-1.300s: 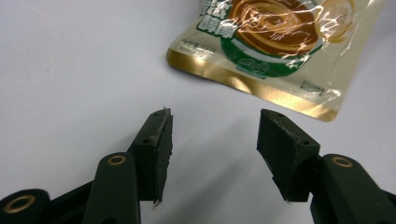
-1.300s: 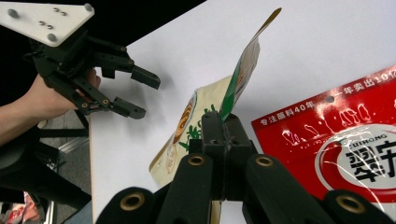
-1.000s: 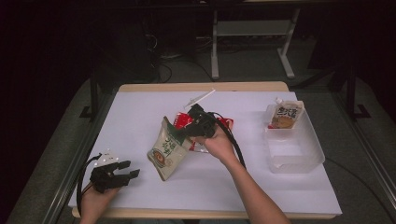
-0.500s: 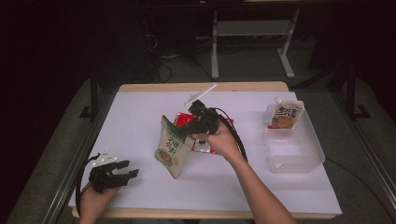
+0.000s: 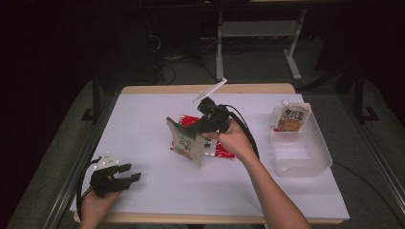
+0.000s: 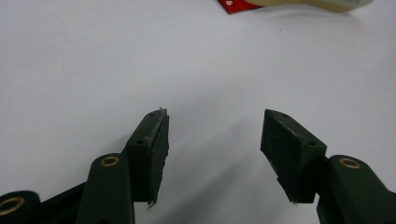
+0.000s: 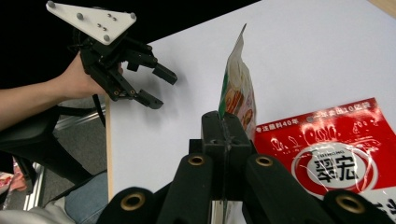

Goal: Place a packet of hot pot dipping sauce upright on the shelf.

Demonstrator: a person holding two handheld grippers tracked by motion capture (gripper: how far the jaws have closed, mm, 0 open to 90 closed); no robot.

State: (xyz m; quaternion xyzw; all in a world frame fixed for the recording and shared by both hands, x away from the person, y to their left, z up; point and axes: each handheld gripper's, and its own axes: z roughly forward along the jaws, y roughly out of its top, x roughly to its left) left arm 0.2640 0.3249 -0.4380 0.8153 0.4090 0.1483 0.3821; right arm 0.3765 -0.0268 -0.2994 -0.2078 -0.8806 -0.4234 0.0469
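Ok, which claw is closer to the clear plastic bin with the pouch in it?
Right. The right claw is mid-table, clamped on a green-and-white snack bag, left of the clear plastic bin; the left claw sits open at the table's near left corner.

A clear plastic bin [image 5: 305,160] holds a spouted pouch [image 5: 292,118] at the table's [image 5: 143,124] right.

Red packet [image 7: 327,154], right gripper view: two large characters, 翠宏, in a white-ringed circle; above them a white line that seems to read 调料40年, then a further line with the digits 10, the rest too small to read. Pouch [image 5: 293,118] in the tub [image 5: 305,164], high view: dark characters, blurred. Green-and-white packet [image 5: 187,142]: print illegible.
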